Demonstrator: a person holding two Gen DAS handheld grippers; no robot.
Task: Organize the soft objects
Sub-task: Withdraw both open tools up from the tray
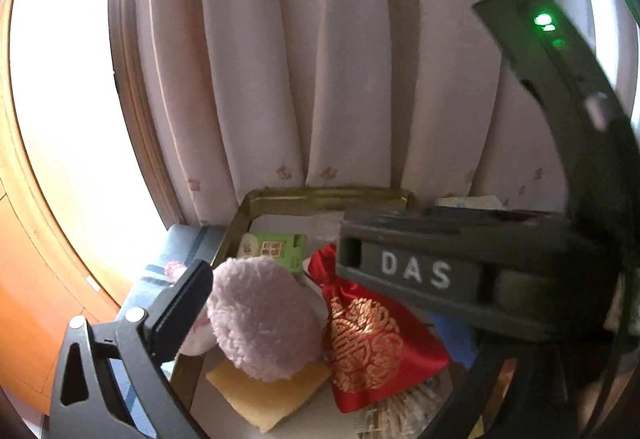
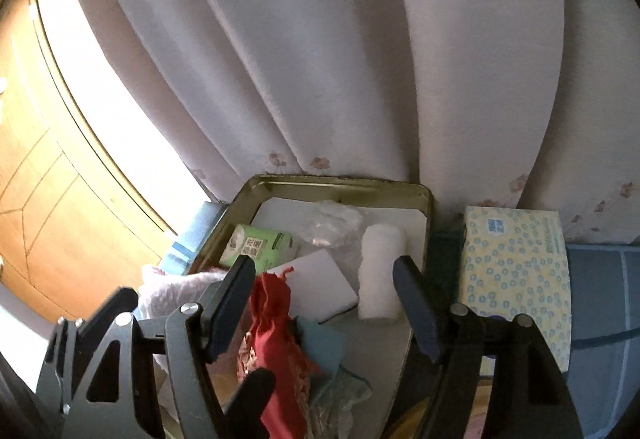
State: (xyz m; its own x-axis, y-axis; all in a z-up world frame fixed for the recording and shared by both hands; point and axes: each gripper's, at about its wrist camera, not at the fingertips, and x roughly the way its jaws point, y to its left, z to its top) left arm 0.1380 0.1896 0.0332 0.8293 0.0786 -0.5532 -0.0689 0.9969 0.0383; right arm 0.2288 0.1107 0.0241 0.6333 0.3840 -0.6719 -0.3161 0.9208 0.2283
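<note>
Red satin pouch [image 2: 276,351] with gold embroidery lying in gold metal tray [image 2: 428,223] below right hand-held gripper [image 2: 324,307], jaws apart, empty, lilac fluffy pad [image 1: 260,319] beside left hand-held gripper [image 1: 280,319], jaws wide apart, green tissue pack [image 2: 260,247] farther back, pale curtain [image 2: 320,59] behind.

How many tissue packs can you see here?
2: a green pack inside the gold tray at its left, and a yellow dotted pack outside it, to its right. Others may be hidden.

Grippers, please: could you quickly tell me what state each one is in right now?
Left gripper: open, holding nothing.
Right gripper: open, holding nothing.
</note>
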